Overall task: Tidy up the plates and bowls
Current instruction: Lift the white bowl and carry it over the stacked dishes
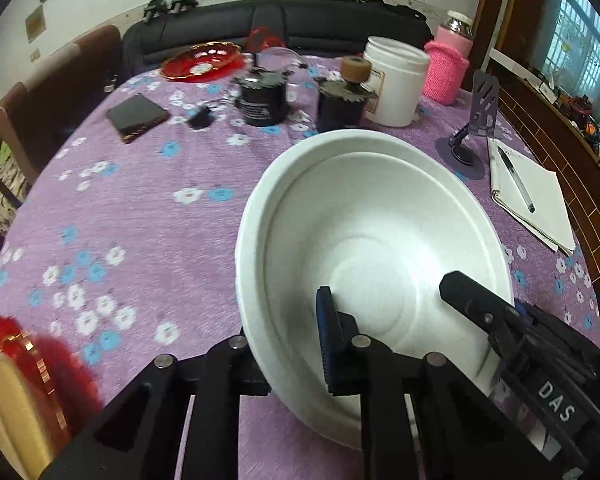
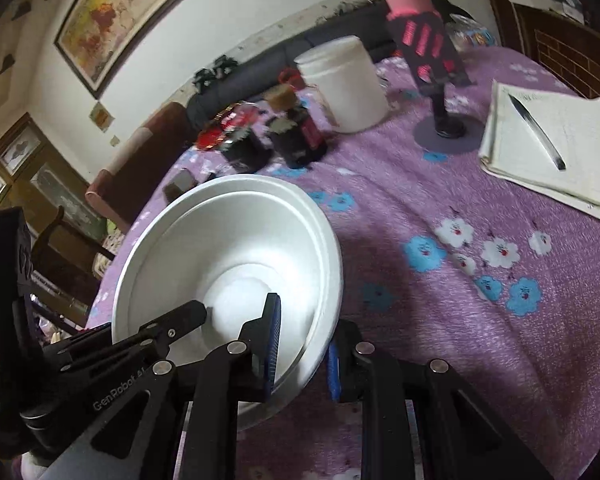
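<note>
Both the left gripper (image 1: 296, 344) and the right gripper (image 2: 304, 356) have their jaws pinched shut on opposite rim walls of the white bowl (image 1: 380, 216), tilted above the counter (image 1: 140, 208). It looks light, thin and easily crushed, so the rim is the sensible hold.

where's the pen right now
The pen lies on the open notebook at the right edge of the table in both wrist views, just past the small black stand and to the right of the white bowl.
</note>
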`<state>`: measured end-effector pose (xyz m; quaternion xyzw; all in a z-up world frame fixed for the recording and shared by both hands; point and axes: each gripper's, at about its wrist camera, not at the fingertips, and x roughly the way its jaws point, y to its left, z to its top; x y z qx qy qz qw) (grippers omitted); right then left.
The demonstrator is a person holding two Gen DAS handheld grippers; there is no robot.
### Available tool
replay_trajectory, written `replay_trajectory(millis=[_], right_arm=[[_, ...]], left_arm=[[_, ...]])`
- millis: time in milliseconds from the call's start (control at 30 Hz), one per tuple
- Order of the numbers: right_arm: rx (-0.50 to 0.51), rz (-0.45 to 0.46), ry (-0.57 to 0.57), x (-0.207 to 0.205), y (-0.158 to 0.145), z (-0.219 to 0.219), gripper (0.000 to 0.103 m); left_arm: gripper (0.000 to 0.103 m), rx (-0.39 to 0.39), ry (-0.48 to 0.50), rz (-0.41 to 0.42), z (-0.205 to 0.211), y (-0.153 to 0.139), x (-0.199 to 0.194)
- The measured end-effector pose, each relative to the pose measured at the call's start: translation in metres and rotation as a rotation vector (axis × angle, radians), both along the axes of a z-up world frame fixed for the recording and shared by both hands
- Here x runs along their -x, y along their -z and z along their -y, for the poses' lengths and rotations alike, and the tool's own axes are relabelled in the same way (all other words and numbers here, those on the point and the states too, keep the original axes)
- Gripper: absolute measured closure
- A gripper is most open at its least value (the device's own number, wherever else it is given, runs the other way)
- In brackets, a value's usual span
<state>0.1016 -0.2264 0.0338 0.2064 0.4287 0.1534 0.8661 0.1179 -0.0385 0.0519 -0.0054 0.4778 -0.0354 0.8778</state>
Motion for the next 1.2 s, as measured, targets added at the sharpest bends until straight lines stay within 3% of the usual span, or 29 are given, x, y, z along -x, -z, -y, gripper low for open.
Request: replay_trajectory(millis=[167, 600, 933, 1200], right_arm=[[-0.059, 0.032, -0.079, 0.014, -0.017, -0.027, 0.082], [0.013, 0.151, -0.253, 0.080, -0.077, -0.146, 0.081], [0.116, 0.165, -0.373, 0.104, -0.080, -0.234, 0.080], [0.145, 0.159, -0.409, 0.113, -0.076, -0.263, 0.079]], left_arm=[[0.087, 0.014, -0.055, 0.033, -0.033, -0.023, 0.031], [0.086, 0.072, -0.214, 0.169, -0.142, -0.074, 0.125], [0.086, 0.119, -0.367, 0.166, -0.220, -0.062, 0.165], [0.086, 0.124, -0.414, 0.175, -0.245, -0.053, 0.181]])
